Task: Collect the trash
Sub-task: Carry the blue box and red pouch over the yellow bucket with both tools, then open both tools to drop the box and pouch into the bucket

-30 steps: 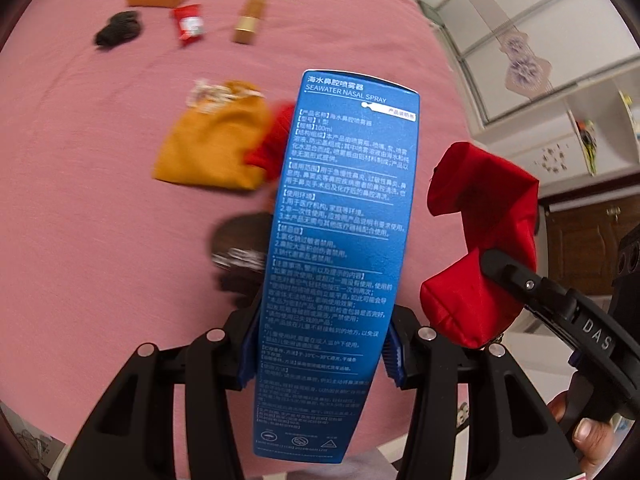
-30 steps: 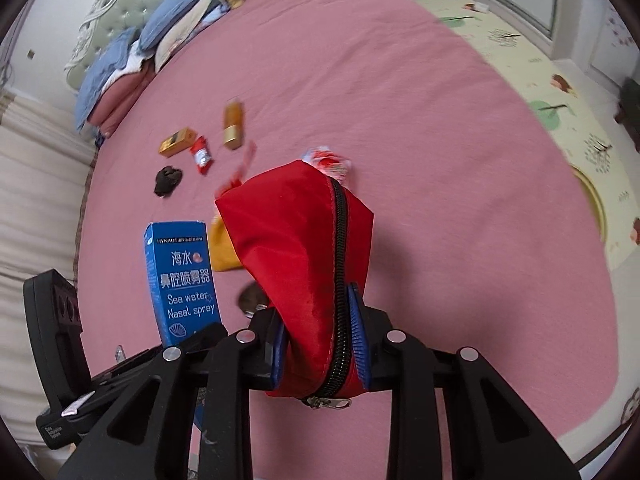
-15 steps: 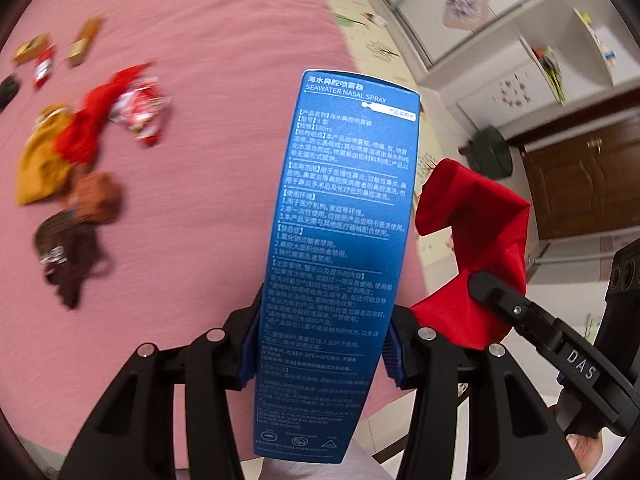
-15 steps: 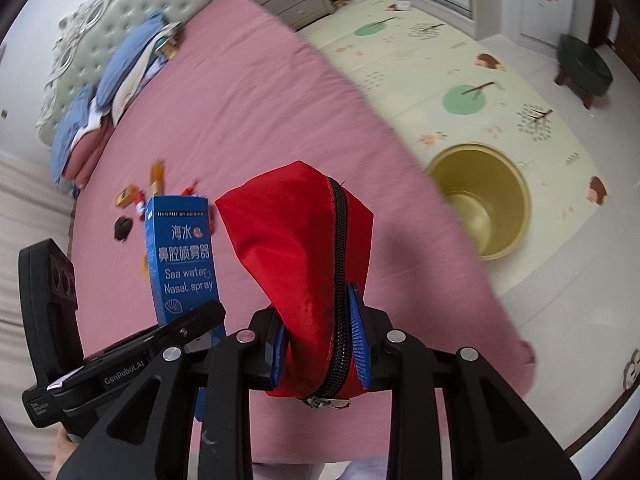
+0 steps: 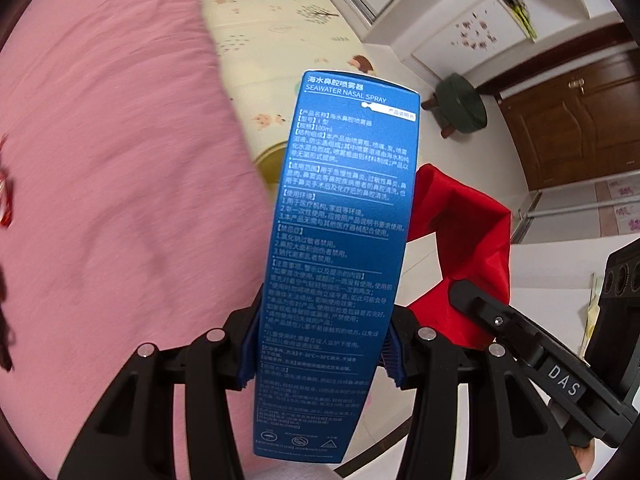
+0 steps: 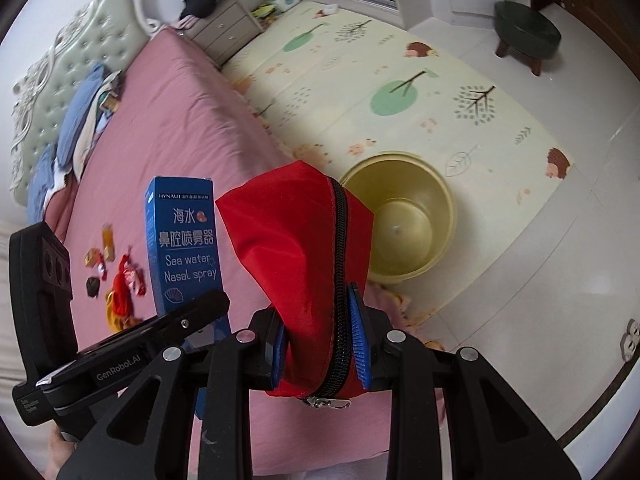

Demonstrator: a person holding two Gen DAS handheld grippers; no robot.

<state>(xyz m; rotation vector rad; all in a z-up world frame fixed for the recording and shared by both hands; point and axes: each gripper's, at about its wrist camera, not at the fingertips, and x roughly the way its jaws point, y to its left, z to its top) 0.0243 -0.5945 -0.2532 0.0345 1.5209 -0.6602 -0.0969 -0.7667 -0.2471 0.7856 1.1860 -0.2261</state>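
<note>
Left hand-held gripper (image 5: 320, 356) clamps nasal spray box (image 5: 340, 240); right (image 6: 320, 344) clamps red pouch (image 6: 296, 240).
Views swung off bed (image 6: 180, 120); yellow bin (image 6: 400, 216) now ahead — drop likely next.

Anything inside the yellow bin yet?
The yellow bin looks empty: bare floor with one small speck. The red pouch, held by the right gripper, hides its near-left side.

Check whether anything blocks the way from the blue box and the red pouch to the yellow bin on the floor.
Nothing visible does. The yellow bin stands open on the play mat beside the bed, seemingly empty, with bare mat around it. The blue box and red pouch are each clamped in a hand-held gripper near the bed's edge.
</note>
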